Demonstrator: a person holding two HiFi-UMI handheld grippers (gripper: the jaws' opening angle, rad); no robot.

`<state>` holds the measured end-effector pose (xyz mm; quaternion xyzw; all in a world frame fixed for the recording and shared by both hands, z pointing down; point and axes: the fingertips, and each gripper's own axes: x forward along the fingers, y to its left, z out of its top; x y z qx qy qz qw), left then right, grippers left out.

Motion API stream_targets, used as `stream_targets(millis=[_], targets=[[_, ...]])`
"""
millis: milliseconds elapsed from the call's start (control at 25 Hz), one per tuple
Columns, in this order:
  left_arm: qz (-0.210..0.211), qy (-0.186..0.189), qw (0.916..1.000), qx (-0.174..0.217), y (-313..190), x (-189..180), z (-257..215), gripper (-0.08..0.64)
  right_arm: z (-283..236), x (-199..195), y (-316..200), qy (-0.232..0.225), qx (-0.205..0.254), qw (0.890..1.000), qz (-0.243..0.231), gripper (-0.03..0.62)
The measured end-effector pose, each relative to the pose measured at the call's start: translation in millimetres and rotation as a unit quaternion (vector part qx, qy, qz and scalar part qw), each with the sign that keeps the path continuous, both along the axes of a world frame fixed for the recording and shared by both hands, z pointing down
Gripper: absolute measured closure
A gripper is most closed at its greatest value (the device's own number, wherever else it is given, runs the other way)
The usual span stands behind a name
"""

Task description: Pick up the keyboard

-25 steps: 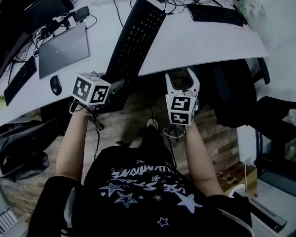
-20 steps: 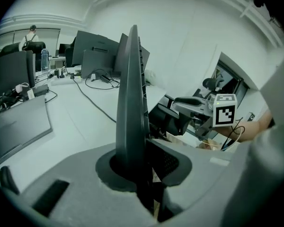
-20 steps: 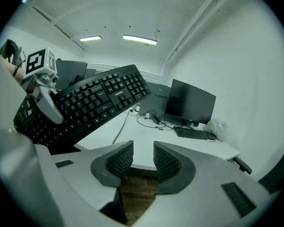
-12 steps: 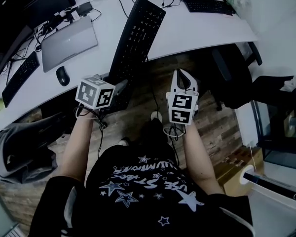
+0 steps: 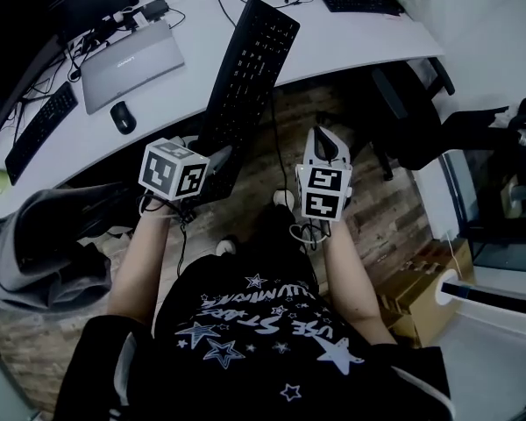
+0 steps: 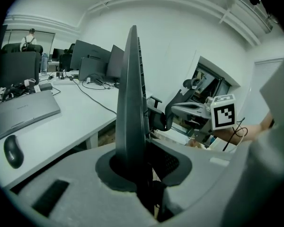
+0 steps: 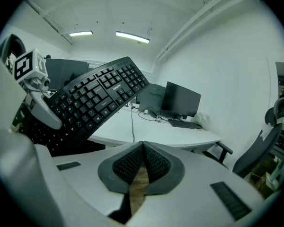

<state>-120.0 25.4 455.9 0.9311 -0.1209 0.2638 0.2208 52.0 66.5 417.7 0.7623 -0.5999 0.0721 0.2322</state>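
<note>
- White curved worktop (image 5: pixel 351 42) on the far side, wooden floor (image 5: pixel 394 209) beneath it.
- Left tool (image 5: pixel 217 158): jaws clamped on the near end of the black keyboard (image 5: pixel 250 68).
- Keyboard raised and tilted, its far end reaching over the worktop's near edge.
- Right tool (image 5: pixel 324 139): jaws pressed together, nothing between them, just right of the keyboard.
- Closed laptop (image 5: pixel 131 60) and mouse (image 5: pixel 122 117) on the worktop, far left.

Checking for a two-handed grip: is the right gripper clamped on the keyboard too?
No: the right gripper has its jaws together on nothing; only the left gripper holds the keyboard.
</note>
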Motion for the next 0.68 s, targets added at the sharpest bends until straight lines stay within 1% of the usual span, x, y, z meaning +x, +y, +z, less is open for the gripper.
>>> stream_targets(millis=[160,280,680], targets=[[0.008,0.009,0.9999,-0.002,17.9,-18.2,1.9,0.476,3.7,-20.0,22.0,0.003,-0.001,1.0,0.004,0.584],[0.01,0.017,0.9998,0.003,23.8,-27.4,1.5,0.476,4.7,-27.7,34.0,0.001,-0.002,1.0,0.012,0.584],[0.024,0.039,0.9989,-0.004,35.6,-34.7,-6.1,0.476,-0.2,-38.6,53.4,-0.004,-0.001,1.0,0.022,0.584]])
